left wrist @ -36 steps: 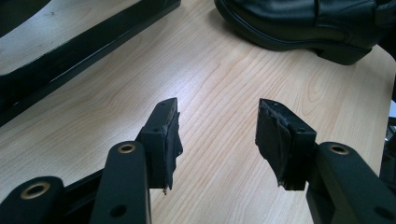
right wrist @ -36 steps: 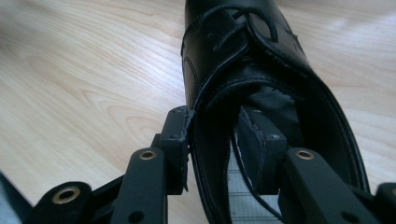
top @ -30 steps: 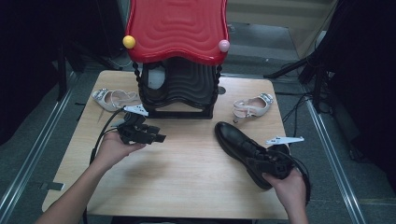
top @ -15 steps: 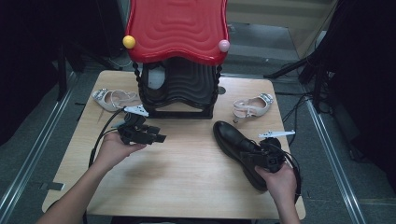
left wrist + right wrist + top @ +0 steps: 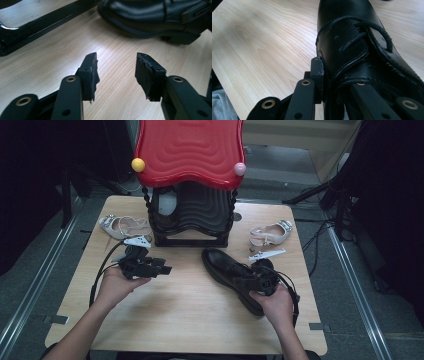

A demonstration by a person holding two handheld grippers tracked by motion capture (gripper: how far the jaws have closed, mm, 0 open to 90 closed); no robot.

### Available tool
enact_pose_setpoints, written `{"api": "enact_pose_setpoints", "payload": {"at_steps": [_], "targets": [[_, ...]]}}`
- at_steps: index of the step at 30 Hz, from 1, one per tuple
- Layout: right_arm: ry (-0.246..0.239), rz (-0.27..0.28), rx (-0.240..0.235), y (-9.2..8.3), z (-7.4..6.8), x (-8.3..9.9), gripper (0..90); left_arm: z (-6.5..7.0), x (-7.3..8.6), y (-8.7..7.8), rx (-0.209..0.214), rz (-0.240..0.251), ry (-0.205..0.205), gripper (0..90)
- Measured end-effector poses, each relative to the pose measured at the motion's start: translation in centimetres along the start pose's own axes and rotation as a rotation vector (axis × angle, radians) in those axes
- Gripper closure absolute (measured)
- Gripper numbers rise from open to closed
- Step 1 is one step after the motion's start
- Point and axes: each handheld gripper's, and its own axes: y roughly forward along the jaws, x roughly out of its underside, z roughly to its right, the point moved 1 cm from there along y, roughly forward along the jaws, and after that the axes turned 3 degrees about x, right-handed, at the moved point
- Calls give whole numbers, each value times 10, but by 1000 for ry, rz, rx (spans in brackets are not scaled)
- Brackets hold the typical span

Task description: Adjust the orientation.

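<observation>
My right tongs (image 5: 252,281) are clamped on the black shoe (image 5: 227,270). In the right gripper view one jaw presses the outside of the shoe's (image 5: 362,50) upper beside the laces, and the other jaw goes into the opening, so the leather wall sits pinched between them. These tongs (image 5: 337,82) closed down within the last second and have stopped closing.

The shoe lies on the worktop (image 5: 190,320) right of centre, toe pointing toward the black-and-red rack (image 5: 190,185) at the far edge, heel toward me. My right hand (image 5: 275,302) is at the heel end. I cannot tell whether the sole touches the wood.

My left tongs (image 5: 162,269) are open with nothing between them. In the left gripper view the tongs (image 5: 116,72) have a clear gap with bare wood showing through, and they have just been closing a little. They hover low over the worktop, left of centre, pointing across toward the shoe (image 5: 155,17), which lies well apart from them. The rack's black base (image 5: 37,22) runs across the top left of that view.

A pale sandal (image 5: 122,226) lies at the far left of the worktop, beside the rack. Another sandal (image 5: 270,234) lies at the far right, near the shoe's toe but apart from it.
</observation>
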Motion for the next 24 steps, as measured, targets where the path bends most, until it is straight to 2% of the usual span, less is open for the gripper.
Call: {"api": "enact_pose_setpoints", "payload": {"at_steps": [5, 12, 16, 20, 24], "targets": [[-35, -20, -25, 15, -12, -15, 810, 1, 7, -4, -19, -2, -6, 574], [-85, -31, -51, 32, -27, -32, 809, 2, 14, -6, -22, -8, -22, 573], [-99, -41, -58, 41, -34, -40, 809, 3, 16, -6, -27, -8, -18, 602], [-101, -46, -77, 51, -40, -44, 809, 3, 16, -3, -22, -15, -16, 627], [-108, -52, -76, 58, -44, -41, 809, 3, 16, -2, -22, -9, -18, 655]]}}
